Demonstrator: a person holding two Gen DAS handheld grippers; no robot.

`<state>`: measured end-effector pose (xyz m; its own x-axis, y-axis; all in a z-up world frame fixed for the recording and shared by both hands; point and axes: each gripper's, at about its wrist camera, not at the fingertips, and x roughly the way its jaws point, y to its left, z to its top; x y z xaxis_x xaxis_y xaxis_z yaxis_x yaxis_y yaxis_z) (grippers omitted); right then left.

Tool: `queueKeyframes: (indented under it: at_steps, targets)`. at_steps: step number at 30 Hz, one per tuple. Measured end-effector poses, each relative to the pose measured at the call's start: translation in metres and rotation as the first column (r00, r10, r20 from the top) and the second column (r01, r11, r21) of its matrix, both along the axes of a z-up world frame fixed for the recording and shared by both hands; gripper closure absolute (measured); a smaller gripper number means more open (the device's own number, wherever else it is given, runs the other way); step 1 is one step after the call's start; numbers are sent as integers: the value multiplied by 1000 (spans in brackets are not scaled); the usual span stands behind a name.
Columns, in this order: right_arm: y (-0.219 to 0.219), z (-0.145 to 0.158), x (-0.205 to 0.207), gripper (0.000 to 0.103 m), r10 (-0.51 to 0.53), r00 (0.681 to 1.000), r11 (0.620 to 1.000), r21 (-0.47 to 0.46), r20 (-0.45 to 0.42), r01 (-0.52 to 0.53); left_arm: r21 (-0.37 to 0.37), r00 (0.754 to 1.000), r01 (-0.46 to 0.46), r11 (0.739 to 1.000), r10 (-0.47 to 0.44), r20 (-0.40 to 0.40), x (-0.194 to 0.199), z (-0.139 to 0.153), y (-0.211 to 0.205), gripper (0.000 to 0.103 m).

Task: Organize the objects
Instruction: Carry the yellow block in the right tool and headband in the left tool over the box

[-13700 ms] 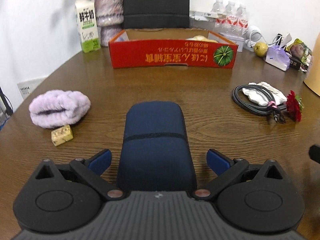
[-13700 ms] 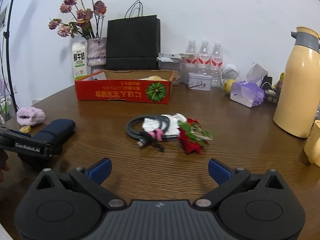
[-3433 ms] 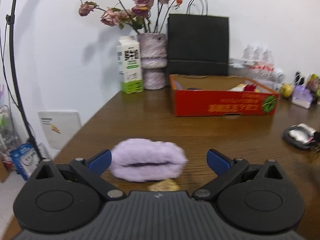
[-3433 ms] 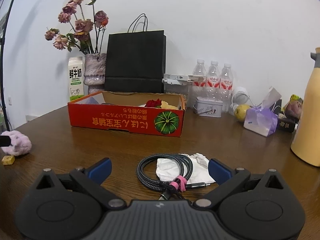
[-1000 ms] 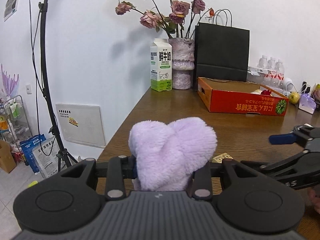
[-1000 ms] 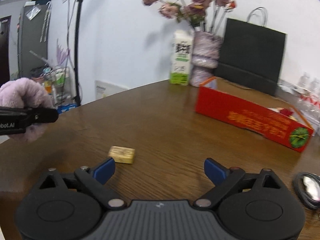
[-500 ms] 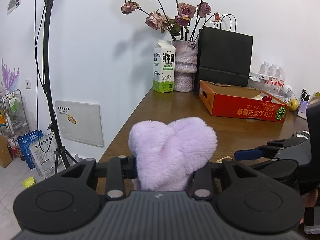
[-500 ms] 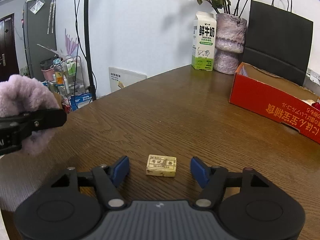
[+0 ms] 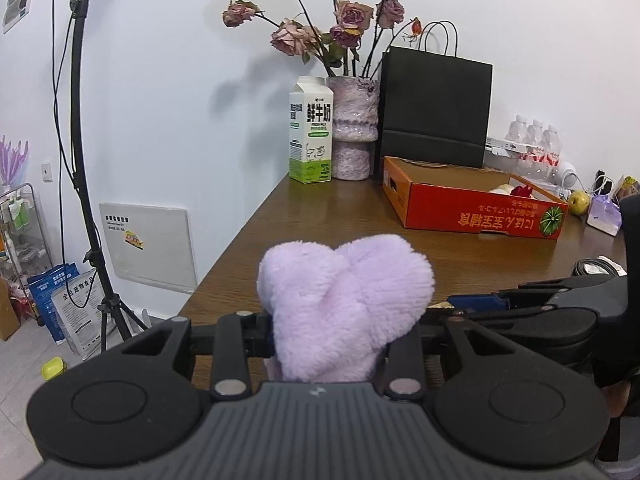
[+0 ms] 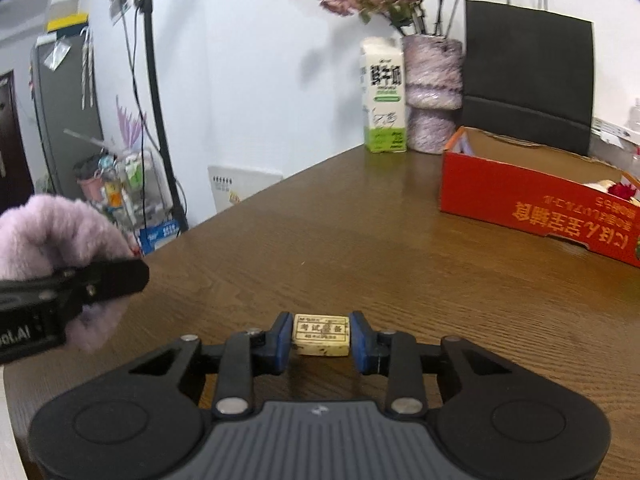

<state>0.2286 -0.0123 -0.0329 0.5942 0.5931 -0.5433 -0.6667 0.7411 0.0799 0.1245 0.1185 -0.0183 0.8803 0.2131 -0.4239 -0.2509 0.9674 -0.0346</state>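
Holding item one, left wrist view: the left gripper [image 9: 332,334] has its fingers clamped on a lilac plush piece [image 9: 344,296], which bulges upward out of the grip, raised off the table [image 9: 328,216]. Beyond it, well apart across the table, stands the red cardboard box [image 9: 476,216], open-topped, a red flower and pale items already inside; judged the destination for both things. Behind the box: milk carton [image 9: 311,130], vase of dried roses [image 9: 354,128], black paper bag [image 9: 436,108]. The right gripper enters at the right edge, low and close beside the left. Item two, right wrist view: the right gripper [image 10: 322,340] has just been closing, and its blue fingers [image 10: 280,340] now press both short ends of a small tan eraser [image 10: 322,335] lying on the table, long axis running straight across from finger to finger, printed label facing up. The box [image 10: 536,204] lies ahead and to the right of this grip, nearer to the right hand than to the left. The plush shows at the left edge, in the left gripper. Judgement: both pickups secured; the eraser not yet lifted; carrying toward the box comes next.
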Motion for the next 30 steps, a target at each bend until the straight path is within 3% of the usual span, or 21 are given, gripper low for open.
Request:
queueKeyframes:
  at_steps: [15,30]
  targets:
    - [-56,13,8,74,-112,982,993,52,154,105,8,997,73,997,-73,2,35,11,-44,67]
    - [-128,40,48,74,-265,937,961,147,226,236,-5,990,126,992,-125,69,97,36,-88,67]
